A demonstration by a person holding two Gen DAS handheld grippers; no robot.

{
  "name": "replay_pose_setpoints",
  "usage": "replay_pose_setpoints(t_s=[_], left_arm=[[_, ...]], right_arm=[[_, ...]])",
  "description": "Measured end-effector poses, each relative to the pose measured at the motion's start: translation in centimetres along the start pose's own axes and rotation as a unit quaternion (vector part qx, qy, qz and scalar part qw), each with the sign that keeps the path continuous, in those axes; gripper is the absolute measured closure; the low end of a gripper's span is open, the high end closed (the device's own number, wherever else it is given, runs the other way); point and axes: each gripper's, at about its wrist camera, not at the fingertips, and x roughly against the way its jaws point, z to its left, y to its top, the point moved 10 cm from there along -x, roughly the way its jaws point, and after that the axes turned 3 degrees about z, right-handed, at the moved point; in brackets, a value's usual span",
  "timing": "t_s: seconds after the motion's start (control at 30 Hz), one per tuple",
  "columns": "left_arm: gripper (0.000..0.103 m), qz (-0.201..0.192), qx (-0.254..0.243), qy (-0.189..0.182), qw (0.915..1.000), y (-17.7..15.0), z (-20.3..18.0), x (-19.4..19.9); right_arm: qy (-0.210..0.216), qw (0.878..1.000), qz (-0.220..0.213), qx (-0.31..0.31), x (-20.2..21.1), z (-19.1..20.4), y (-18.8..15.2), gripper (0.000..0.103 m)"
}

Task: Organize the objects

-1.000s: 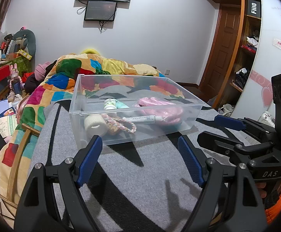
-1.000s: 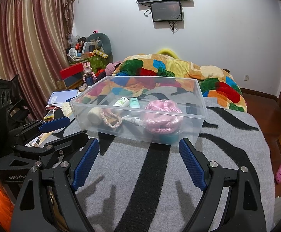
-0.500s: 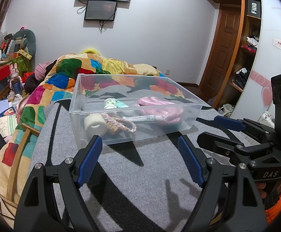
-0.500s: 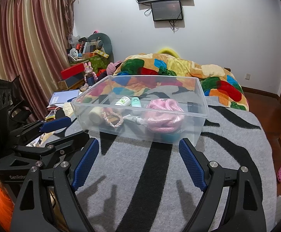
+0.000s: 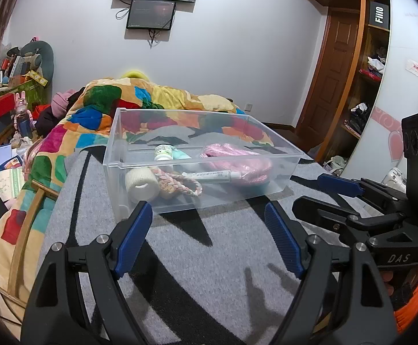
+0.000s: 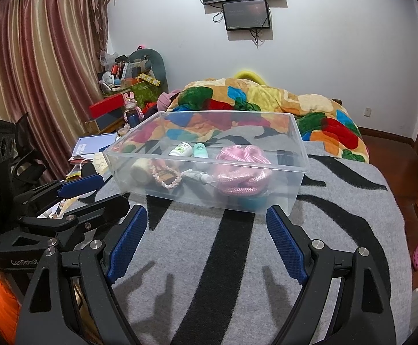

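A clear plastic bin [image 5: 278, 146] [image 6: 298, 143] sits on the grey and black striped blanket [image 5: 209, 247] [image 6: 338, 215]. Inside lie a coiled pink rope [image 5: 237, 161] [image 6: 240, 172], a white tape roll [image 5: 140, 184] [image 6: 140, 169], a braided pink loop [image 5: 180, 181] [image 6: 166, 178], a white tube [image 5: 212, 176] [image 6: 197, 176], a white bottle [image 5: 163, 153] [image 6: 181, 149] and a mint bottle [image 5: 180, 153] [image 6: 200, 150]. My left gripper [image 5: 209, 224] is open and empty, just short of the bin. My right gripper [image 6: 206, 227] is open and empty at the bin's near wall. Each shows in the other's view, right [image 5: 350, 201] and left [image 6: 74, 195].
A colourful quilt [image 5: 99, 109] [image 6: 266, 100] is heaped behind the bin. Cluttered boxes and toys [image 5: 13, 86] [image 6: 122, 92] stand left of the bed by the curtains [image 6: 36, 72]. A wooden door and wardrobe shelves [image 5: 361, 86] are on the right. The floor drops off beyond the bed's right edge [image 6: 410, 230].
The right wrist view has shifted slightly toward the bin; the left gripper has stayed in place. Both stay open and empty.
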Motion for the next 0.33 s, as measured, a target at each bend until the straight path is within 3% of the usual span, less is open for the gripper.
replay_pose_setpoints(t_s=[0.33], left_arm=[[0.022, -0.005, -0.001, 0.002, 1.0000, 0.22, 0.05, 0.32]], right_arm=[[0.000, 1.000, 0.001, -0.001, 0.01, -0.20, -0.05, 0.020]])
